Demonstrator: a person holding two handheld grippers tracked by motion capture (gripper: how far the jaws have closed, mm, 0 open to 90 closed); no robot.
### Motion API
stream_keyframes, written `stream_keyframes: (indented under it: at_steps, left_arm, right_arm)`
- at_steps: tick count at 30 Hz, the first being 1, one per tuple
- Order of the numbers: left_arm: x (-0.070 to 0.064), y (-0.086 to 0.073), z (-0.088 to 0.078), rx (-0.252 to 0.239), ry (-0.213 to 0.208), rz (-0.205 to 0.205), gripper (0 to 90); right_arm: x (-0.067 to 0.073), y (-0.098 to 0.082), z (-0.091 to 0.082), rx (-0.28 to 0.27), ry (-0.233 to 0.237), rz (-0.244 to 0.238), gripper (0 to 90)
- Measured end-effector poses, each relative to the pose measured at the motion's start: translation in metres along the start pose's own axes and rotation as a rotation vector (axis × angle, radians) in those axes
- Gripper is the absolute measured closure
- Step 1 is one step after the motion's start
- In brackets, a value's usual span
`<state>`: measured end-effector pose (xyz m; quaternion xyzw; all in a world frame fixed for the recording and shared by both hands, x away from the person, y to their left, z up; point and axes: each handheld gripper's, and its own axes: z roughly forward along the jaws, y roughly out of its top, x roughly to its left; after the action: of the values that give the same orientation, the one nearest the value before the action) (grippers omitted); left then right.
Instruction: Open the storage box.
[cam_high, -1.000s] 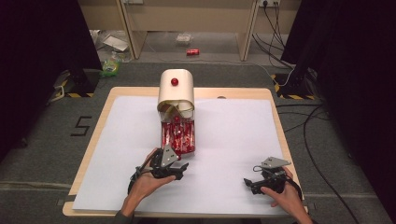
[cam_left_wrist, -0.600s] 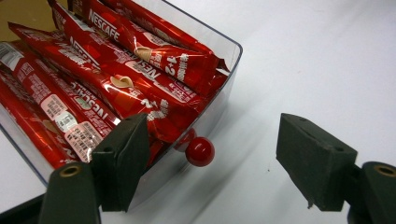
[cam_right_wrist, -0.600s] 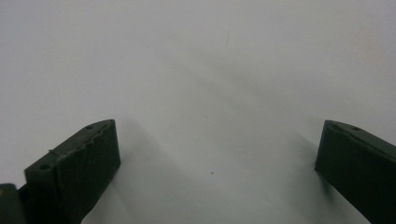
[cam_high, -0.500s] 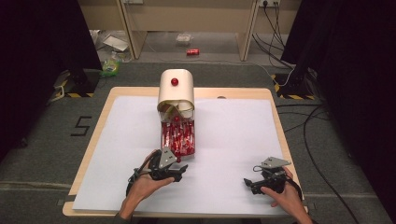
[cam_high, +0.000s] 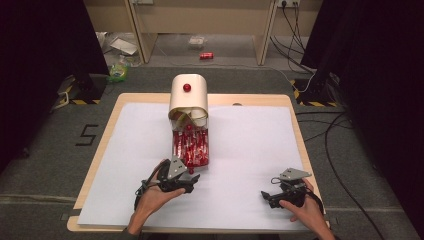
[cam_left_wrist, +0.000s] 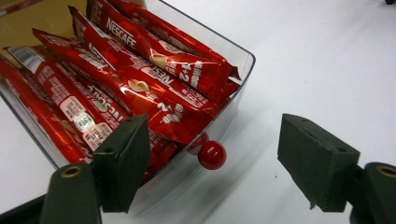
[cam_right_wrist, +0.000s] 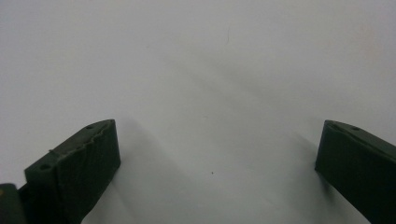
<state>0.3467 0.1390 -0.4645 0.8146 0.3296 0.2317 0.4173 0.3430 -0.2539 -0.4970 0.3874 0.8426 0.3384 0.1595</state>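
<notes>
Red coffee sachets (cam_left_wrist: 140, 88) fill a clear plastic drawer (cam_left_wrist: 233, 100) pulled out toward the person from a cream dispenser box (cam_high: 188, 97) at the middle of the tabletop (cam_high: 250, 150), which is covered by a white sheet. A small red knob (cam_left_wrist: 212, 155) sticks out of the drawer's front wall. The left claw (cam_left_wrist: 212, 168) stands wide, its jaws on either side of that knob without touching it. The right claw (cam_right_wrist: 217, 158) sits well apart near the tabletop's right front corner, also wide, with nothing but white sheet between its jaws.
</notes>
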Motion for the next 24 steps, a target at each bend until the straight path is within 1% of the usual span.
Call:
stream_keyframes:
  at_steps: [12,21,24]
  left_arm:
    - [0.008,0.003,-0.003,-0.015,0.019,-0.021,24.1]
    - [0.017,0.006,-0.006,-0.028,0.04,-0.049,23.8]
    - [0.021,0.009,-0.007,-0.034,0.054,-0.061,23.8]
  right_arm:
    - [0.0,0.0,0.0,0.0,0.0,0.001,0.3]
    - [0.0,0.0,0.0,0.0,0.001,0.001,0.3]
    - [0.0,0.0,0.0,0.0,0.001,0.001,0.3]
